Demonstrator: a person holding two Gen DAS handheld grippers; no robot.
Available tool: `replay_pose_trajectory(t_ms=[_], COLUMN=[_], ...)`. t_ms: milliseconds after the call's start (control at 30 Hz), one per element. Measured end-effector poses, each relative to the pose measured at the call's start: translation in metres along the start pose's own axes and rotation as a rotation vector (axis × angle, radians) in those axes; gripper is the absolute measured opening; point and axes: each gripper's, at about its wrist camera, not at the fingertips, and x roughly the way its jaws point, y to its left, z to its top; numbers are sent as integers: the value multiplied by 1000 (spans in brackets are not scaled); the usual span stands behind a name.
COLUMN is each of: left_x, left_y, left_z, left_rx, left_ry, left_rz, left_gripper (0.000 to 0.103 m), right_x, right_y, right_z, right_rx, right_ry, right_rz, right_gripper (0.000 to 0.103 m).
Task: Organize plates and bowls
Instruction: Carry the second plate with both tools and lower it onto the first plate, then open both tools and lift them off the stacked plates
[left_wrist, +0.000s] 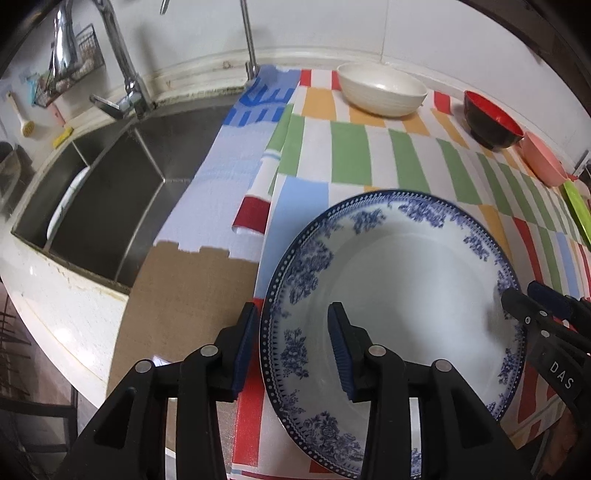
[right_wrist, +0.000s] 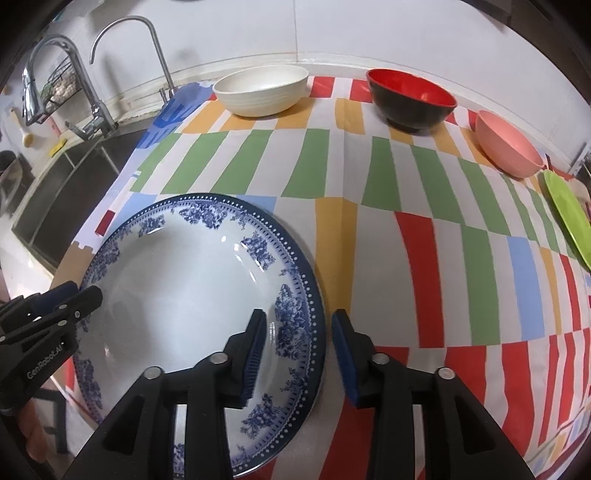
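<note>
the blue-and-white floral plate (right_wrist: 192, 302) lies flat on the striped cloth (right_wrist: 369, 240) at the near edge of the counter, just right of the steel sink (left_wrist: 110, 206).

the left gripper (left_wrist: 291, 350) has its jaws apart and straddles the plate's left rim: one blue pad sits outside the edge, the other over the plate's well. the right gripper (right_wrist: 299, 354) also has its jaws apart and straddles the opposite rim in the same way. neither appears to pinch the rim yet; contact with the glaze cannot be confirmed from either view.

along the back wall stand three bowls, well apart from one another: a cream ribbed bowl (right_wrist: 262, 92), a black bowl with red interior (right_wrist: 412, 99), and a pink bowl (right_wrist: 508, 147). a green plate (right_wrist: 569, 218) lies at the far right edge, just beside the pink bowl. a white dish (left_wrist: 66, 203) leans inside the sink compartment.

judgement on progress: the task looks to be at an early stage. no item is stacked on or nested in another; the bowls stand in a loose row, and the two plates lie well apart at opposite ends of the cloth. the step in hand appears to be a two-sided grasp of the floral plate. grouping the plates and gathering the bowls remain to be done.
</note>
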Motion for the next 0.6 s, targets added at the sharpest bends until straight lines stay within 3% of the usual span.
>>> replay_pose_trajectory(t_ms=[233,600], left_x=[-27,-56], left_y=[-16,-70], left_z=[12,31], left_rx=[58,184], left_ry=[-88,-200], left_rz=[-21,-84], left_gripper=[53,62], right_x=[-22,-56], right_y=[-16,-58], right_z=[1,-3], right_rx=[58,122], right_ry=[-71,-173], right_rz=[18,-65], right_gripper=[55,55])
